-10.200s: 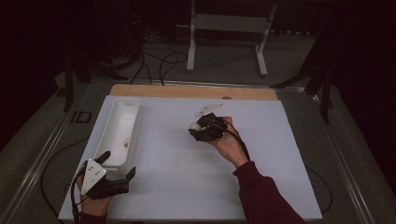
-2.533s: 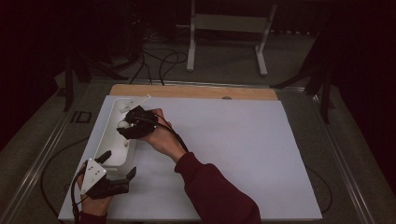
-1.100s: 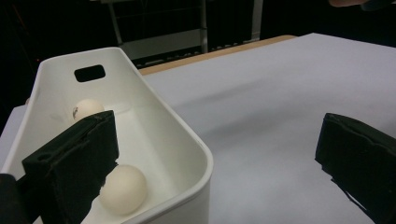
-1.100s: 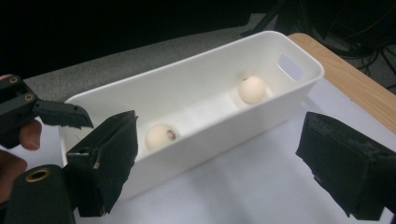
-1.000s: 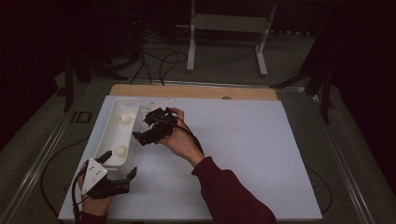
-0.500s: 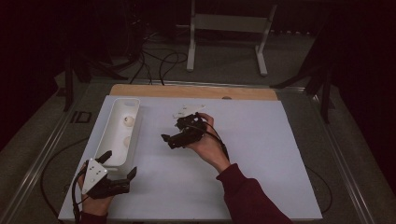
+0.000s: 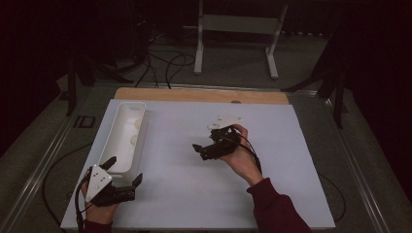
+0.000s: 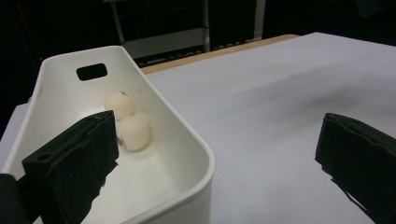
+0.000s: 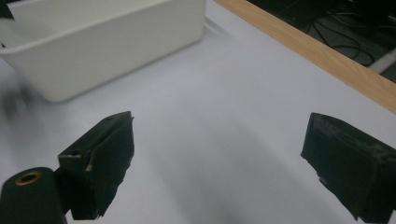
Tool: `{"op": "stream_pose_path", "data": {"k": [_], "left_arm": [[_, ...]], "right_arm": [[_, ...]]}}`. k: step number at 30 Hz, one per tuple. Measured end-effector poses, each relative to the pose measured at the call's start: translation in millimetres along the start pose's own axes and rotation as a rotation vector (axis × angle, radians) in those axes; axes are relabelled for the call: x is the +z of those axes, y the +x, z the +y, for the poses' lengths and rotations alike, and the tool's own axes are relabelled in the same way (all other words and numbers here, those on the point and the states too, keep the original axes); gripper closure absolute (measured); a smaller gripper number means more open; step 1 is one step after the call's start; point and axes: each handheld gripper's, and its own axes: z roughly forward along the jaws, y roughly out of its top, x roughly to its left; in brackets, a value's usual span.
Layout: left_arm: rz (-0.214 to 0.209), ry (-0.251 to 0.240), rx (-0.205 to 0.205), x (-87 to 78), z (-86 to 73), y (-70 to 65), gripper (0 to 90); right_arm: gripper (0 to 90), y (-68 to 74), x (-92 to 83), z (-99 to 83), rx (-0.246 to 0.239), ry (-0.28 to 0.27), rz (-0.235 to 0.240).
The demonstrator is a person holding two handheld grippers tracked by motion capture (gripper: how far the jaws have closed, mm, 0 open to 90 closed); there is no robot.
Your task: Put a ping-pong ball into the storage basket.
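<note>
Right gripper [image 7: 204, 148] now mid-table, well clear of white bin [image 7: 115, 153]; a second ago it hung at bin's rim. Jaws have just been opening, now wide apart, nothing between them. Two balls [image 8: 127, 120] lie touching in bin, so drop looks done. Left gripper [image 7: 118, 180] parked at bin's near end, jaws apart, empty. White sheet [image 7: 301, 179] bare around right gripper, no obstruction; wooden edge [image 7: 194, 94] and stand [image 7: 238, 24] beyond.
</note>
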Motion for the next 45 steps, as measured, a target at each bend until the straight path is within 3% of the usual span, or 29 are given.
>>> {"op": "stream_pose_path", "data": {"k": [1, 7, 10, 13, 14, 20, 24, 31, 35, 45], "left_arm": [[0.0, 0.001, -0.002, 0.1, 0.1, 0.4, 0.2], [0.007, -0.004, -0.009, 1.4, 1.0, 1.6, 0.2], [0.009, -0.008, -0.017, 2.4, 1.6, 2.9, 0.2], [-0.001, -0.021, -0.033, 2.5, 3.1, 3.2, 0.2], [-0.003, -0.023, -0.036, 2.6, 3.4, 3.3, 0.2], [-0.02, -0.025, -0.05, 5.5, 6.9, 3.7, 0.2], [-0.021, -0.026, -0.059, 7.0, 9.3, 5.2, 0.2], [-0.027, -0.038, -0.067, 10.7, 16.0, 6.8, 0.2], [-0.035, -0.041, -0.061, 14.5, 20.1, 7.0, 0.2], [-0.04, -0.025, -0.075, 16.2, 17.6, 11.2, 0.2]], "right_arm": [[8.6, -7.1, -8.5, -10.1, 0.013, 0.003, -0.015], [8.2, -15.9, -23.0, -30.5, 0.026, 0.01, -0.049], [7.8, -22.0, -41.3, -48.8, 0.069, -0.01, -0.047], [7.8, -22.8, -50.5, -55.7, 0.081, -0.024, -0.057], [7.8, -22.1, -58.7, -61.3, 0.082, -0.034, -0.083], [7.8, -19.7, -78.2, -74.6, 0.087, -0.062, -0.131], [7.8, -22.8, -86.4, -93.3, 0.114, -0.05, -0.164], [7.8, -22.7, -104.5, -125.6, 0.157, -0.123, -0.227], [7.8, -25.2, -111.7, -141.6, 0.187, -0.153, -0.234], [7.8, -21.7, -121.7, -154.2, 0.177, -0.227, -0.232]]}}
